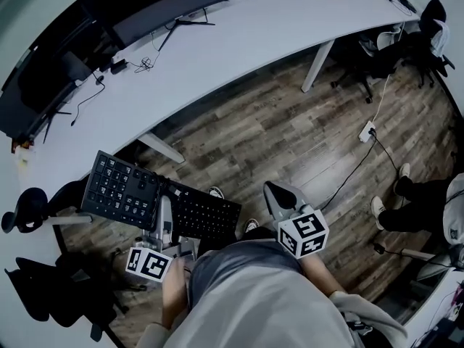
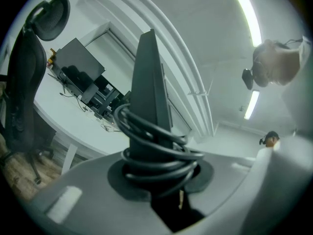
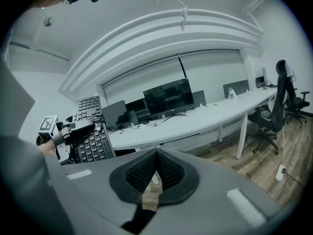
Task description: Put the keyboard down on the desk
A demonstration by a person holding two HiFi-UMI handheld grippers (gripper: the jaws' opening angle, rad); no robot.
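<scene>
Jaws of left gripper [image 1: 165, 209] clenched on keyboard [image 1: 123, 187] edge, cable [image 2: 156, 151] coiled at grip. Right gripper [image 3: 155, 173] jaws pressed together, empty. Keyboard in air over floor [image 1: 290, 136], well short of table [image 1: 217, 49]. Risks: single-edge hold lets keyboard pivot or slip; cable may uncoil, snag.

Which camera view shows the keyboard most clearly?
The head view: the keyboard shows nearly its whole key face. The left gripper view shows only its edge and coiled cable; the right gripper view, part at left.

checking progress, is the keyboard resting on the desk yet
No, the keyboard is held in the left claw over the wood floor, short of the desk.
</scene>
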